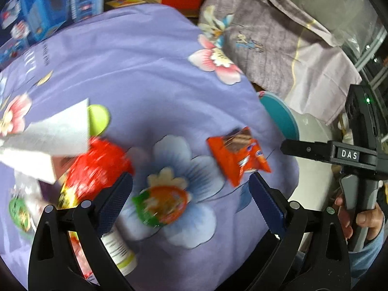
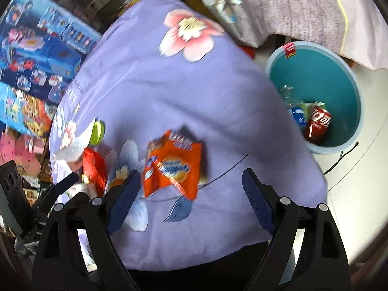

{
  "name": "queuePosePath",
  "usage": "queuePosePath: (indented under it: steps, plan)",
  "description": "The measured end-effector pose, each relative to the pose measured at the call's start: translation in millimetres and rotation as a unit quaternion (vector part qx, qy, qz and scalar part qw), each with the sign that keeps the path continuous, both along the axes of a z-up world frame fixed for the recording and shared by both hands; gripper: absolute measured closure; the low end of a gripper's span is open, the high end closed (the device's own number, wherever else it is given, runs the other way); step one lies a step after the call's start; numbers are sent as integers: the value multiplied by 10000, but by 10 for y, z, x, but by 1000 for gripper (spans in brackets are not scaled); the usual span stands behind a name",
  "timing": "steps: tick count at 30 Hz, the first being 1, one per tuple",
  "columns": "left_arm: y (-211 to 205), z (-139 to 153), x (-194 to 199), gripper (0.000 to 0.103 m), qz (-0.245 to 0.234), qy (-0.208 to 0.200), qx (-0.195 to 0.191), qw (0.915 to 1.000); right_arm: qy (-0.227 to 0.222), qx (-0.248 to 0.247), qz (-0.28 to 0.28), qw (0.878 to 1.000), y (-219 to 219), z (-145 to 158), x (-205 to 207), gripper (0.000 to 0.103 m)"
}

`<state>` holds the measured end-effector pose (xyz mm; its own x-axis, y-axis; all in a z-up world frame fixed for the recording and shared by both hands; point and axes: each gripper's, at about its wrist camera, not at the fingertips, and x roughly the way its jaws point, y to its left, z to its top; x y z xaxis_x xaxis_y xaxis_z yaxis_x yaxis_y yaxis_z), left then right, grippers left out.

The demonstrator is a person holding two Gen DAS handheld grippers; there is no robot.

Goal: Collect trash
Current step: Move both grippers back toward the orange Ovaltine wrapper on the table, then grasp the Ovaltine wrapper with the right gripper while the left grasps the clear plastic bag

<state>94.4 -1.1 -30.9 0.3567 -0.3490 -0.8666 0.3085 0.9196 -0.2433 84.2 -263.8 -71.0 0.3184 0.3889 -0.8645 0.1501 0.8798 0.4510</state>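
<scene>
Trash lies on a purple flowered cloth (image 1: 135, 72). An orange snack packet (image 1: 238, 155) lies just beyond my left gripper's right finger; in the right wrist view the packet (image 2: 173, 165) lies between and just ahead of my fingers. A green-and-orange wrapper (image 1: 161, 205) lies between the fingers of my open left gripper (image 1: 190, 194). A red wrapper (image 1: 97, 169), white tissue (image 1: 48, 133), a green lid (image 1: 98, 118) and a small white bottle (image 1: 118, 252) lie left. My right gripper (image 2: 191, 186) is open and empty. A teal bin (image 2: 315, 72) holds a red can (image 2: 317, 123).
A grey-purple blanket (image 1: 278, 36) hangs behind the bin. Blue toy boxes (image 2: 36, 48) stand at the left beyond the cloth. The white floor (image 2: 359, 181) shows right of the cloth. The right hand-held gripper (image 1: 359, 155) shows at the right of the left wrist view.
</scene>
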Motion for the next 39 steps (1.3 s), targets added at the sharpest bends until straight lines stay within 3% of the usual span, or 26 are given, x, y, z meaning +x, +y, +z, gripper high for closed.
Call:
queuePosePath:
  steps: [7, 20, 25, 26, 27, 30, 36, 39]
  plan:
    - [479, -39, -180, 7, 483, 24, -73, 9988, 59, -38, 264, 9996, 297, -134, -29, 22]
    - [1323, -99, -327, 7, 1287, -68, 2, 9917, 213, -310, 388, 9985, 568, -393, 296, 22]
    - [1559, -191, -345, 7, 1486, -29, 67, 9889, 51, -397, 487, 9980, 671, -446, 302, 22]
    - [1613, -218, -359, 7, 1538, -29, 71, 9881, -18, -433, 550, 9975, 709, -438, 295, 29]
    - [1652, -240, -368, 7, 1579, -10, 48, 9874, -97, -485, 645, 9967, 759, -424, 282, 46]
    - [1725, -314, -379, 8, 1653, 42, -13, 9862, -121, -492, 872, 9949, 892, -422, 262, 50]
    - [1699, -315, -338, 49, 1579, -24, 99, 9874, -226, -423, 1136, 9924, 1120, -334, 246, 52]
    - [1637, -321, -312, 50, 1447, -6, 110, 9894, -250, -417, 1175, 9919, 1157, -314, 225, 52]
